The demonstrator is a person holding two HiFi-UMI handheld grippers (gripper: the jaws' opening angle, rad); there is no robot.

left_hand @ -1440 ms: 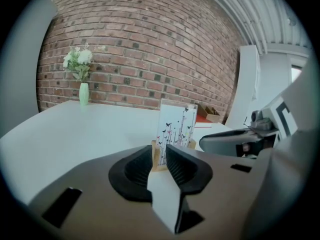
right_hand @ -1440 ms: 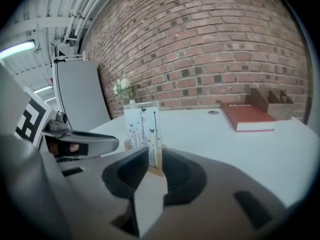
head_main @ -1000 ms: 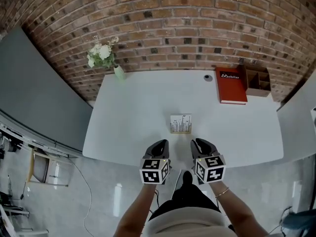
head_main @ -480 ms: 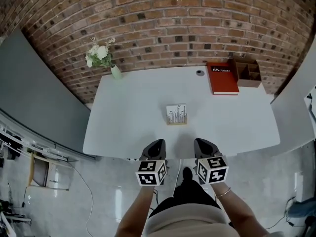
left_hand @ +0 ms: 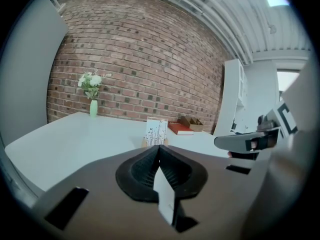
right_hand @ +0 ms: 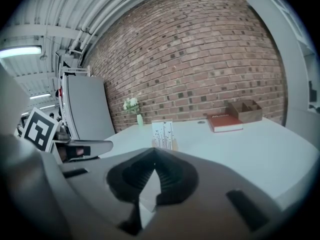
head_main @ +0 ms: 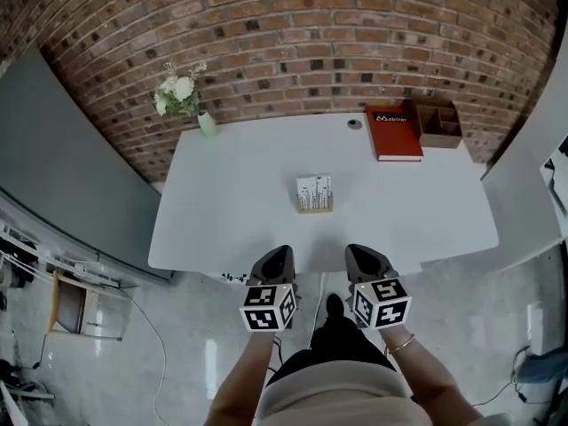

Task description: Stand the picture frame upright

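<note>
A small white picture frame [head_main: 314, 193] with dark plant drawings stands upright on a wooden base in the middle of the white table [head_main: 231, 211]. It also shows in the left gripper view as the frame [left_hand: 156, 132] and in the right gripper view as the frame [right_hand: 163, 134]. My left gripper [head_main: 277, 257] and right gripper [head_main: 357, 254] are both shut and hold nothing. They hover side by side off the table's near edge, well short of the frame.
A red book [head_main: 393, 132] and a wooden organiser [head_main: 437, 123] lie at the table's far right corner. A green vase of white flowers [head_main: 185, 100] stands at the far left corner. A brick wall [head_main: 293, 43] runs behind the table, a grey panel [head_main: 62, 176] to the left.
Both grippers have drawn back from the table toward the person. The table and frame now sit farther off in the head view. The frame stays standing.
</note>
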